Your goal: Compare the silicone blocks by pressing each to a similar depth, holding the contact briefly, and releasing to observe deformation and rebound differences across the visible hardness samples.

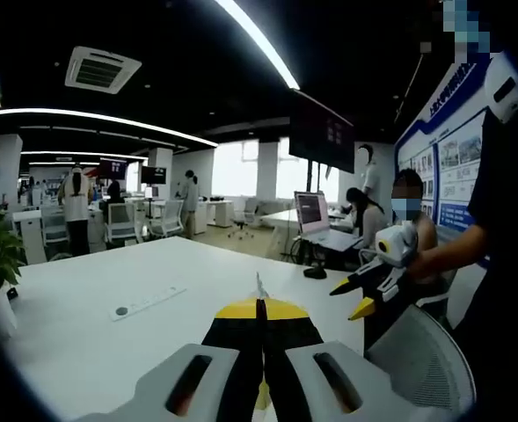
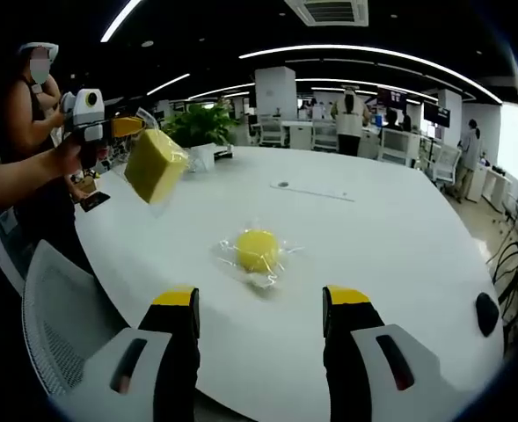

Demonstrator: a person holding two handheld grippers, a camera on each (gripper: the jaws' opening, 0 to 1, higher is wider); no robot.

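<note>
A round yellow silicone block (image 2: 257,249) in clear wrap lies on the white table (image 2: 373,255), just ahead of my right gripper (image 2: 260,299), whose jaws stand wide open on either side of it without touching. In the right gripper view my left gripper (image 2: 128,127) is held up at the left by a person's hand, with a square yellow block (image 2: 156,164) in clear film hanging from its tips above the table. In the left gripper view my left gripper (image 1: 260,309) has its yellow tips pressed together on a thin sliver of film. The right gripper (image 1: 351,299) shows open at the right.
A thin white strip (image 2: 311,191) and a small round disc (image 2: 281,185) lie farther out on the table. A potted plant (image 2: 193,123) stands at its far end and a dark object (image 2: 487,312) at its right edge. A mesh chair (image 2: 61,334) stands close by. A laptop (image 1: 314,214) sits on another desk.
</note>
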